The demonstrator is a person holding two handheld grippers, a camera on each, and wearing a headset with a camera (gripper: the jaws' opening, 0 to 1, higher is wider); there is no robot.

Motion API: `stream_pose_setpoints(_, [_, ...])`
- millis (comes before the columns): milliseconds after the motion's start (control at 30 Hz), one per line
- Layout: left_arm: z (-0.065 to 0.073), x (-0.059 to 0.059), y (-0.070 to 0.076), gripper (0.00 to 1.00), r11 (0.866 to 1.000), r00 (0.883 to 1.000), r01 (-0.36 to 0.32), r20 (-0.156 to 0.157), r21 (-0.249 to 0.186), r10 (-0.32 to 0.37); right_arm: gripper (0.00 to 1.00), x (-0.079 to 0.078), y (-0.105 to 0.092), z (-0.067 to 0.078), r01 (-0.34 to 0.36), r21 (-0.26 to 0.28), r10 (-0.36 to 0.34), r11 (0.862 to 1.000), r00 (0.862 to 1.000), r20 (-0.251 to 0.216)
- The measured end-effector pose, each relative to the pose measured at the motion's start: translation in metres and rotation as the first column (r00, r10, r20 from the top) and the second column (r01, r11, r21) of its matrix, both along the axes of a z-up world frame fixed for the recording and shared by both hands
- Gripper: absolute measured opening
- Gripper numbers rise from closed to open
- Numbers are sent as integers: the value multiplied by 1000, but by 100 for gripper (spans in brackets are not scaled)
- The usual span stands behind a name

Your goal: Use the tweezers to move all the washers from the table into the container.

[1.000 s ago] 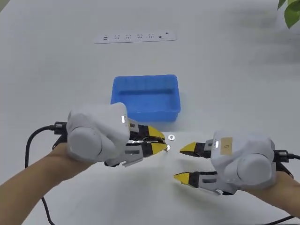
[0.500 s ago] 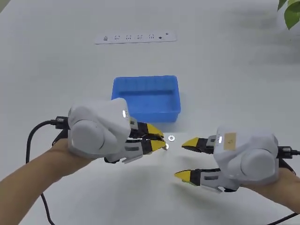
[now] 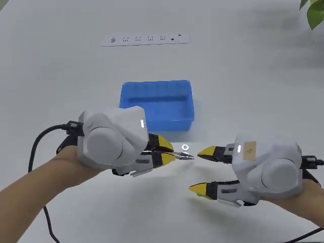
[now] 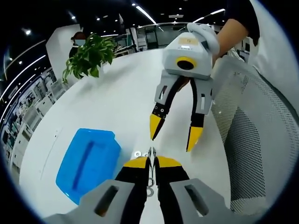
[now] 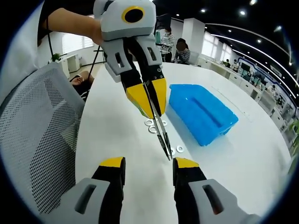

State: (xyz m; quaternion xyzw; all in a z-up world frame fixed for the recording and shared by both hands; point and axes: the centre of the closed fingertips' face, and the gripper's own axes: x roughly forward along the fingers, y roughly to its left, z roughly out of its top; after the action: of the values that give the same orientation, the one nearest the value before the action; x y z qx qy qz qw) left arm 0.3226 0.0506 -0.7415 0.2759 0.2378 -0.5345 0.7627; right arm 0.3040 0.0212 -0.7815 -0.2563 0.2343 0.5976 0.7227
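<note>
off the container [image 3: 157,123] rim, tweezers [image 5: 161,127] sit near a washer [image 3: 185,148].

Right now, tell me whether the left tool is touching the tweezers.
Touching. The right gripper view shows the left tool with its yellow jaws shut on the tweezers, whose tips stick out beyond them.

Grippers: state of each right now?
Left gripper: tongs shut on the tweezers.
Right gripper: tongs open, holding nothing.
</note>
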Motion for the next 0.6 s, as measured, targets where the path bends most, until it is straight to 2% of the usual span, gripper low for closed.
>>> stream_pose_setpoints(67, [-1,-1,1,8,1000,1000,4,-3,15,-4,42,0,0,0,1,1,-1,1000,1000,-1])
stream_pose_setpoints(167, [4,-3,1,8,1000,1000,8,-5,6,-8,41,1,2,3,-1,12,1,1000,1000,13])
stream_pose_setpoints(300, [6,-6,0,8,1000,1000,26,-2,14,-25,39,5,10,4,-8,19,8,1000,1000,22])
stream_pose_setpoints(367, [8,-6,0,8,999,1000,27,1,17,-27,34,8,13,5,-13,15,12,1000,999,41])
stream_pose_setpoints(533, [13,-8,-3,8,999,999,36,3,7,-36,12,15,19,9,-10,27,8,1000,998,61])
stream_pose_setpoints(600, [16,-9,-7,8,999,999,31,-7,-23,-31,8,18,18,10,-1,29,-1,1000,998,61])
